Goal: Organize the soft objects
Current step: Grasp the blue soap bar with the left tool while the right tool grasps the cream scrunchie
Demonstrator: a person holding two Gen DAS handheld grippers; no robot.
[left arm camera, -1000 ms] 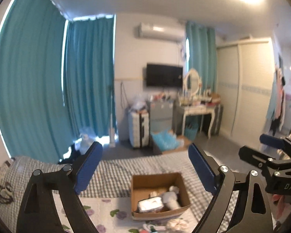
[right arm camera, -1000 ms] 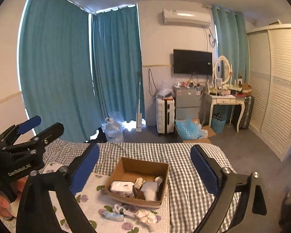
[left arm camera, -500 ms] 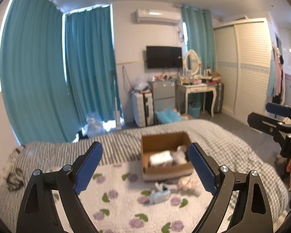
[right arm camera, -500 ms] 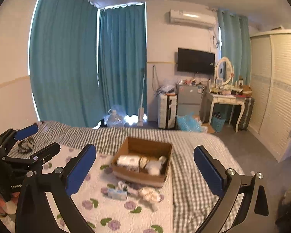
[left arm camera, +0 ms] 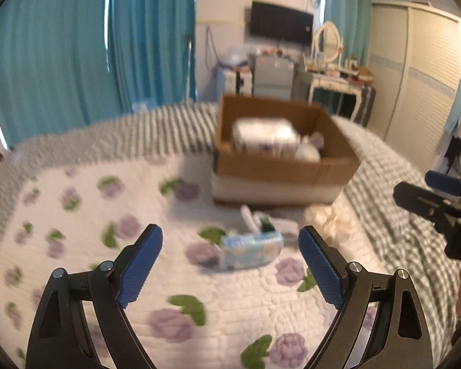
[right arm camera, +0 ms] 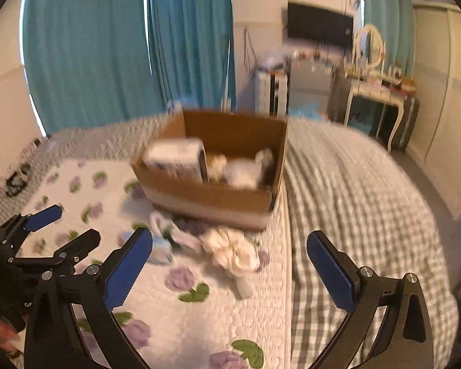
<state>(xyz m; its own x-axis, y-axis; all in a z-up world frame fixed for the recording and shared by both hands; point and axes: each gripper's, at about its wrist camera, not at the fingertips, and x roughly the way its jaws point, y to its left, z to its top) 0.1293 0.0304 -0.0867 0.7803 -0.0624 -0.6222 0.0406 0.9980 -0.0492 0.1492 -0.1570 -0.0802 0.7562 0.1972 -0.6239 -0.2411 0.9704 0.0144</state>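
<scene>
Both the left tool (left arm camera: pixel 230 264) and right tool (right arm camera: pixel 229 269) gape wide, empty; a pale blue, blurred soft pack (left arm camera: pixel 251 250) lies on the floral quilt (left arm camera: pixel 107 215).

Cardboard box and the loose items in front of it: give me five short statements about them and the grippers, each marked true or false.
1. The cardboard box stands on the bed and already holds items. True.
2. The left gripper is shut on the light blue packet. False: its fingers are spread wide, and the packet lies on the floral quilt between and beyond them, ungripped.
3. A cream fabric bundle lies outside the box, on the quilt in front of it. True.
4. The right gripper holds the cream bundle. False: it is open and empty.
5. The box is empty. False: a white wrapped pack and some white soft items sit inside.
</scene>
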